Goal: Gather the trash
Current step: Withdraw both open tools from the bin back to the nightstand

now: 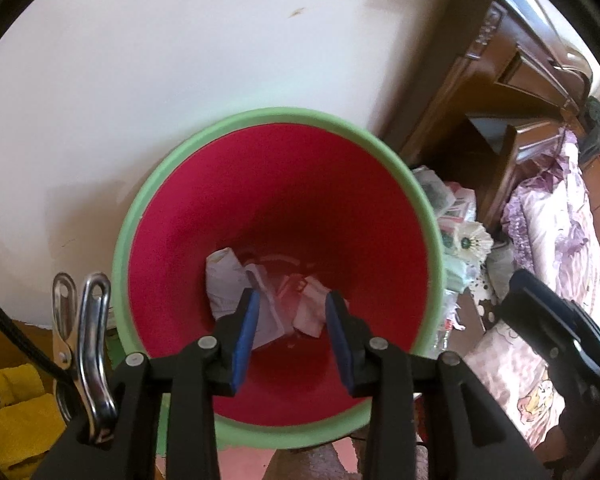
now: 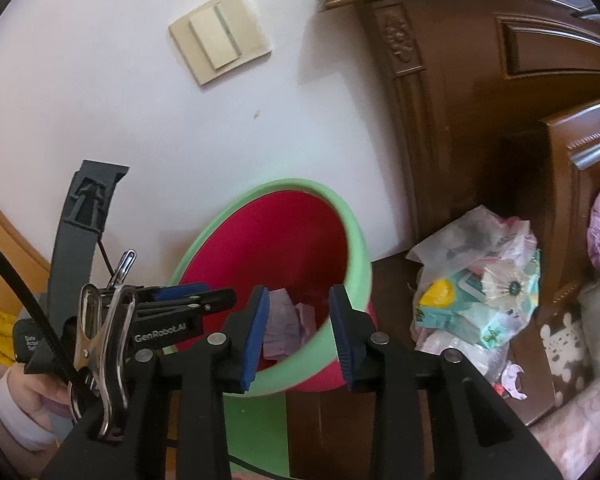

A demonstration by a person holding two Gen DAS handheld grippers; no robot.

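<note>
A waste bin [image 1: 260,114] with a green rim and a red inside stands against the white wall. Crumpled paper [image 1: 236,280] lies at its bottom. My left gripper [image 1: 293,300] points steeply down into the bin mouth, its blue pads apart with nothing between them; the paper lies well below. In the right wrist view the bin [image 2: 356,248] is ahead, with the paper [image 2: 284,316] showing inside. My right gripper [image 2: 299,300] hangs open and empty over the near rim. The left gripper [image 2: 216,298] reaches in from the left, held by a hand [image 2: 28,400].
A clear plastic bag of packets [image 2: 480,280] sits on the floor right of the bin, against dark wooden furniture [image 2: 480,100]. Floral bedding [image 1: 548,220] lies at the far right. A light switch [image 2: 220,36] is on the wall. Yellow cloth [image 1: 12,408] lies at the lower left.
</note>
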